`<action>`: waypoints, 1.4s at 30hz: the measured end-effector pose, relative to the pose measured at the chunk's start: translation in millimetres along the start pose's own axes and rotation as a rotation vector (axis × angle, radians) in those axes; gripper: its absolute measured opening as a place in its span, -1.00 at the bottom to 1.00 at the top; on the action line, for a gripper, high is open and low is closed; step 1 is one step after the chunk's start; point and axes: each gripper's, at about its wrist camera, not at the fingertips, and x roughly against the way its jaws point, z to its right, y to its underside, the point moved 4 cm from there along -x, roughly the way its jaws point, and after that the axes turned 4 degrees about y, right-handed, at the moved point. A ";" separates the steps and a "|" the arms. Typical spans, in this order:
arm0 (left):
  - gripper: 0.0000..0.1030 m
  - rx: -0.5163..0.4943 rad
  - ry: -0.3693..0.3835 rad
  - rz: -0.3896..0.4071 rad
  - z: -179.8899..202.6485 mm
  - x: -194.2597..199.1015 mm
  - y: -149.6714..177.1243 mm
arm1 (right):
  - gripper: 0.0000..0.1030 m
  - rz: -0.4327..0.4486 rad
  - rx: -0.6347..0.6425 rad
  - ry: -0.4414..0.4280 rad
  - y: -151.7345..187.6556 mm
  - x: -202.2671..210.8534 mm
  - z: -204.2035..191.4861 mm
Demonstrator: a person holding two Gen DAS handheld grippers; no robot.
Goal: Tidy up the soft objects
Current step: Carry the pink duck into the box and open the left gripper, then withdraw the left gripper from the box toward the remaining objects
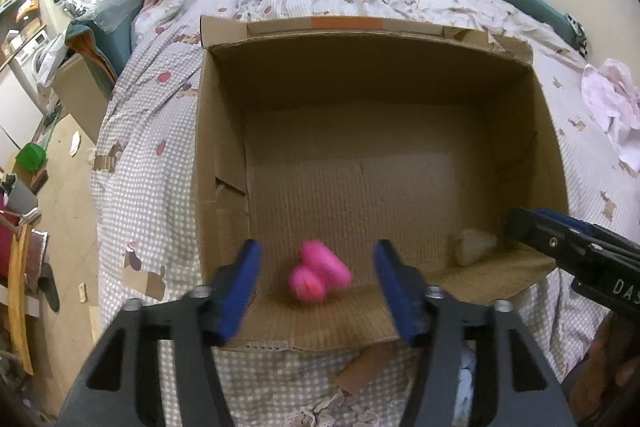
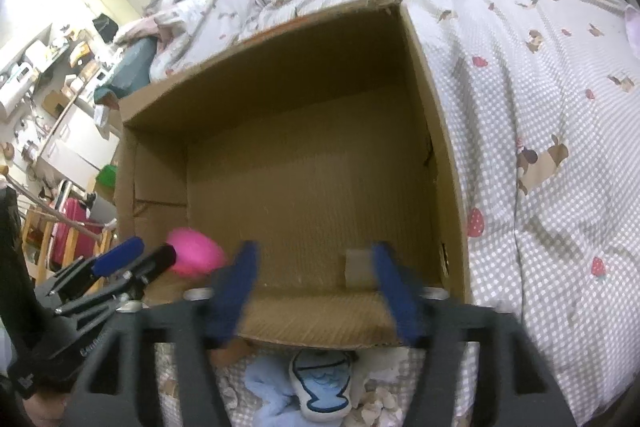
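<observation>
Two wrist views over an open cardboard box (image 1: pixel 360 75) standing on a bed (image 1: pixel 152 147). The left gripper (image 1: pixel 316 279) hangs above the box's near edge, fingers spread and gripping nothing; the pink soft toy (image 1: pixel 320 277) shows blurred between them, free of both pads, apparently dropping into the box. The right gripper (image 2: pixel 316 275) likewise stands with fingers apart and empty; a pale soft object (image 2: pixel 358 267) lies on the box floor near the front wall. To do the release well, keep both sets of fingers wide and lift clear only once each object has settled inside the walls. Motion blur hides the pink toy's shape. A blue plush (image 2: pixel 320 387) in front of the box is partly cut off by the right gripper's body.
</observation>
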 end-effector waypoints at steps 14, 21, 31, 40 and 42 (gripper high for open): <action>0.34 0.016 -0.027 0.082 -8.0 40.6 0.5 | 0.46 0.070 -0.007 -0.020 -2.8 32.0 -2.1; 0.34 0.109 -0.011 0.184 -22.4 79.6 5.6 | 0.89 0.117 -0.024 -0.015 4.0 58.2 -0.9; 0.34 0.116 -0.028 0.150 -27.3 97.3 29.6 | 0.90 0.123 -0.030 -0.002 27.4 82.9 4.7; 0.40 0.133 -0.023 0.070 -27.3 96.4 57.8 | 0.90 0.080 -0.051 0.007 55.1 87.3 7.3; 0.51 0.133 -0.041 0.042 -27.6 93.3 66.5 | 0.89 0.047 -0.079 0.005 62.8 83.2 11.4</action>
